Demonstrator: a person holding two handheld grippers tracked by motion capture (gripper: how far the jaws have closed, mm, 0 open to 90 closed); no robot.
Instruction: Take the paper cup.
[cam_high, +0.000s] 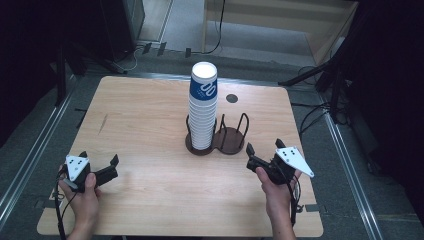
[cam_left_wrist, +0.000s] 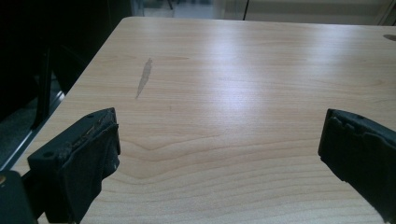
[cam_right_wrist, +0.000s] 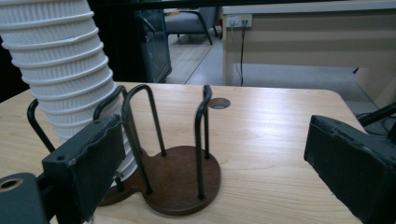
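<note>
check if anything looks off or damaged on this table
Nothing spilled or knocked over. The stack of paper cups stands upright in the left well of the two-well cup holder. One oddity: a pale grey streak mars the wooden table near its left side.

Only one sign legible: white looped mark, like two rounded rings or zeros, printed on the blue band of the top cup (cam_high: 203, 86) of the stack, upper centre of the high view; no words readable elsewhere.
</note>
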